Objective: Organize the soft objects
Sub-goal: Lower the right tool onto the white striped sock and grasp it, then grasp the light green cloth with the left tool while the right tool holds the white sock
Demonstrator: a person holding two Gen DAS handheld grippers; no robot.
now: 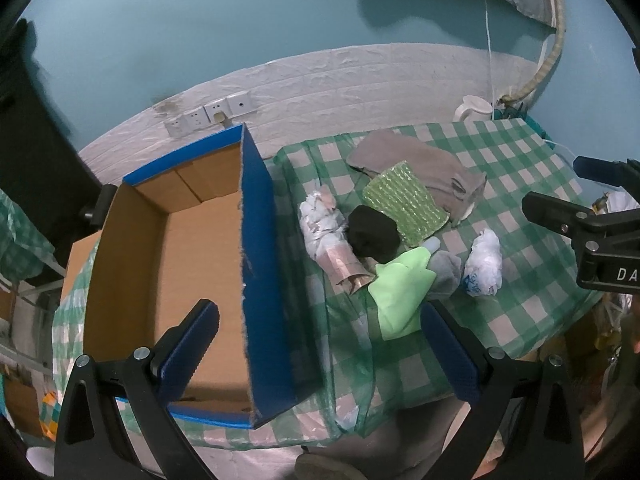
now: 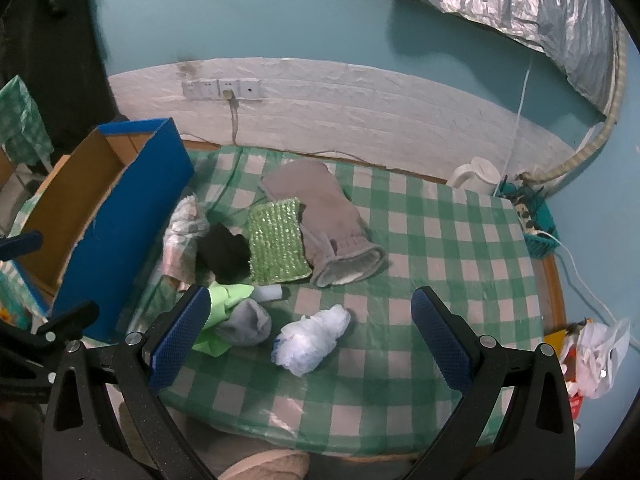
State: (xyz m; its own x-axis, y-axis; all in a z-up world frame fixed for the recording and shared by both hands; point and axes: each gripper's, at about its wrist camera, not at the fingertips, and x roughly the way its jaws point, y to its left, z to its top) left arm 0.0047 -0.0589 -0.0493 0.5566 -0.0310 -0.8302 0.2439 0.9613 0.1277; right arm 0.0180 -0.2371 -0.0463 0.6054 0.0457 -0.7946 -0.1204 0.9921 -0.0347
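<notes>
Soft objects lie on a green checked tablecloth (image 2: 420,240): a grey mitten (image 2: 320,216) (image 1: 424,168), a green bubble pad (image 2: 276,240) (image 1: 404,204), a black cloth (image 2: 224,252) (image 1: 372,232), a light green glove (image 1: 400,292) (image 2: 224,296), a grey sock (image 2: 244,324), a crumpled white bag (image 2: 312,340) (image 1: 484,260) and a wrapped bundle (image 1: 328,236) (image 2: 184,236). An empty blue cardboard box (image 1: 260,264) (image 2: 128,216) stands at the left. My left gripper (image 1: 320,352) is open above the box's wall. My right gripper (image 2: 308,348) is open above the white bag.
A white kettle (image 2: 476,180) and a teal basket (image 2: 536,224) stand at the table's far right. Wall sockets (image 2: 222,89) with a cable sit behind. A plastic bag (image 2: 596,360) lies beyond the right edge. The right gripper shows in the left wrist view (image 1: 592,224).
</notes>
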